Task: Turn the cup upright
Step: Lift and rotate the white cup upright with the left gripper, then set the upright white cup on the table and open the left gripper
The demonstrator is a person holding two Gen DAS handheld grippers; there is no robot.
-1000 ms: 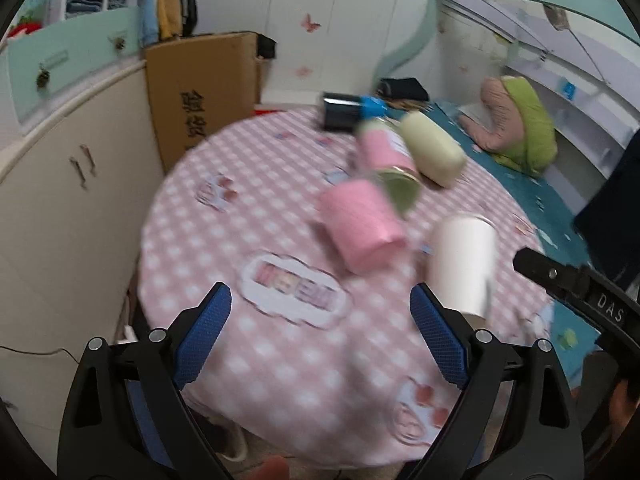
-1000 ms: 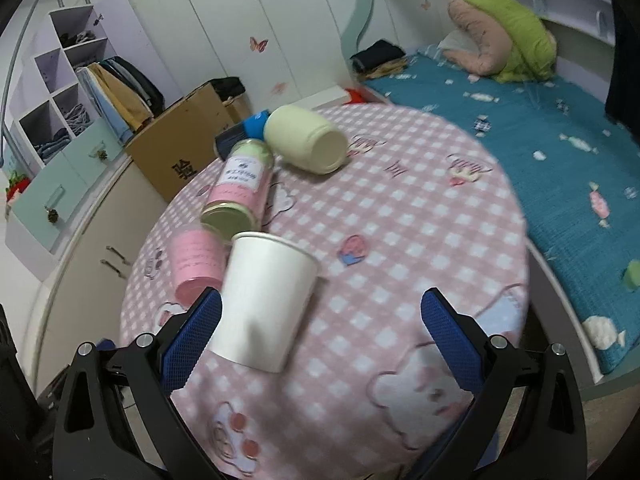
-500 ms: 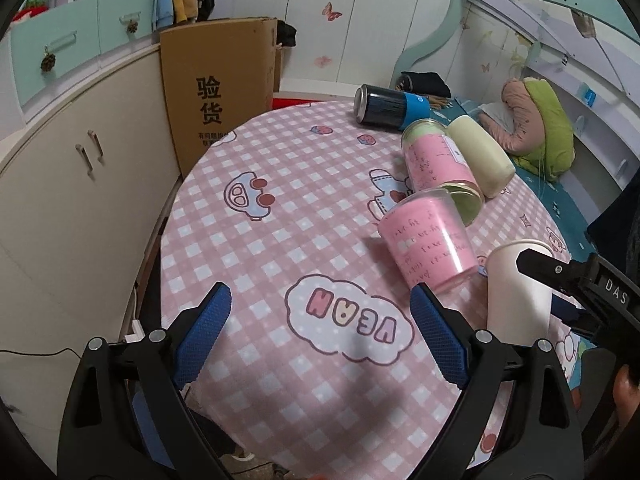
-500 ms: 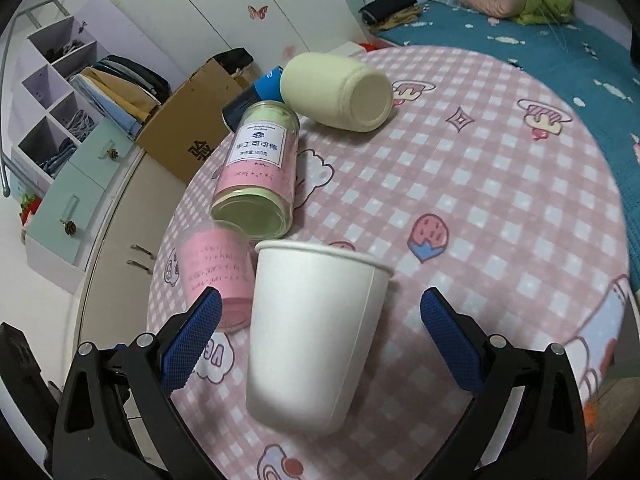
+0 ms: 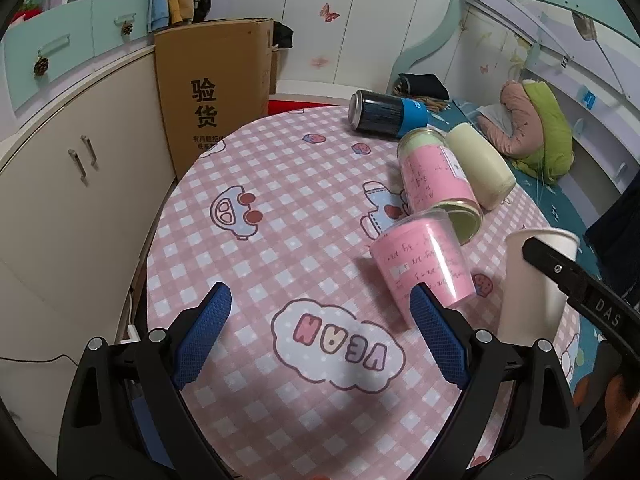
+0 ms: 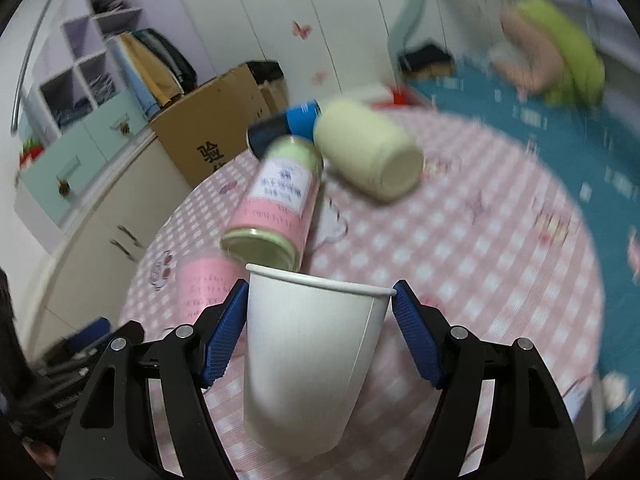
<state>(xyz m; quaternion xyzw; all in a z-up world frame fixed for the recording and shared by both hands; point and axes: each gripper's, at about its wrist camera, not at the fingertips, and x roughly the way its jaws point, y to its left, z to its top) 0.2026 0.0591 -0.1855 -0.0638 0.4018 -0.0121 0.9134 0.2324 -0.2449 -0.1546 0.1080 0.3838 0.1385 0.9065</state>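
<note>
Pink-checked counter (image 5: 260, 240), cans lying on it. Right gripper (image 6: 318, 320) fingers flank white paper cup (image 6: 308, 360), apparently touching rim; left gripper (image 5: 320, 336) fingers wide, empty.

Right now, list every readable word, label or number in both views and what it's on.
"验货": cardboard box; the smaller line beneath is too small to read.
"VEAN", seen upside down: cloud patch on the tablecloth.
"DAS": arm of the right claw, cut off at the frame edge.
Pink cup and pink-labelled can: writing illegible.

Motion-blurred bed (image 6: 560, 128) and tablecloth (image 6: 460, 240); pink cup (image 6: 200, 288) half behind right tool (image 6: 318, 336).
</note>
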